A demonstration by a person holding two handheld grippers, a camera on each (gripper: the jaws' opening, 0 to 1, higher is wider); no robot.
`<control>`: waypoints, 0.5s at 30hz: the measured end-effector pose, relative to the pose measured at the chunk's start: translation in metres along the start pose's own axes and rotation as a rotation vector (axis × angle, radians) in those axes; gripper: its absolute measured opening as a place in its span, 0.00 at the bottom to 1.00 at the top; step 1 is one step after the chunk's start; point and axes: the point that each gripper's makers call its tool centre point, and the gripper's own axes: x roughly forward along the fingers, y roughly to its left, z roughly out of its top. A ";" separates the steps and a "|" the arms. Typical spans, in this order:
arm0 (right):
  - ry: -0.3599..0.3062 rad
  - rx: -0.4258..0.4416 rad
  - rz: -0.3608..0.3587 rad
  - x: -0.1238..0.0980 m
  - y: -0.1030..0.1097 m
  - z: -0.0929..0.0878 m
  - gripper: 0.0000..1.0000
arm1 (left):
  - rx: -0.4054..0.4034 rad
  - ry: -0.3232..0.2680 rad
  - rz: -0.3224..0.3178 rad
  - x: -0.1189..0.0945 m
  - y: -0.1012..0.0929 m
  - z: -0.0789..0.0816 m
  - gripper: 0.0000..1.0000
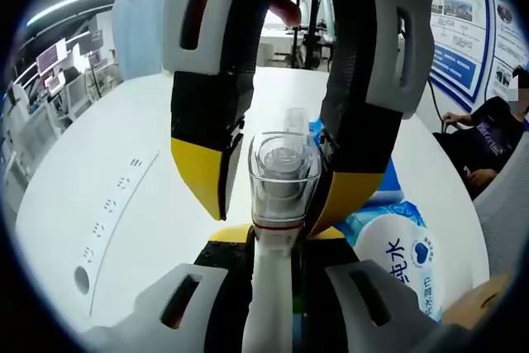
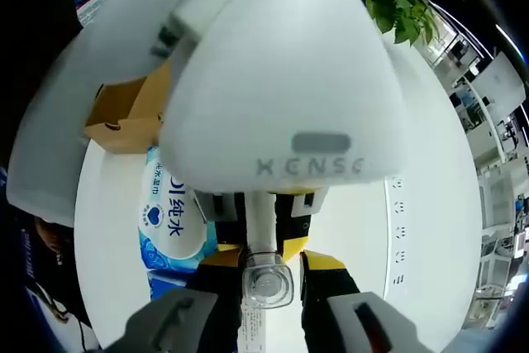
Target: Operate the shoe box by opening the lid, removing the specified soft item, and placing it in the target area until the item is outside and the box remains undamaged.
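White surface [image 1: 99,204] spreads below both views, with office desks and a wall poster behind. On it lies the soft blue-and-white pack [image 1: 397,262], printed with characters, touching the brown cardboard box [image 2: 124,117] at its far end; in the left gripper view it sits at four o'clock of the tools. Between the tools runs a white tube [image 1: 269,303] with a clear cap [image 1: 283,173]. The left tool [image 1: 281,237] is clamped on the tube's body. The right tool [image 2: 273,262], facing it, flanks the cap narrowly; whether it grips, I cannot tell.
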 end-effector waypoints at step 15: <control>-0.008 0.007 -0.016 -0.002 0.000 0.000 0.30 | 0.000 0.004 -0.009 0.001 0.000 0.000 0.28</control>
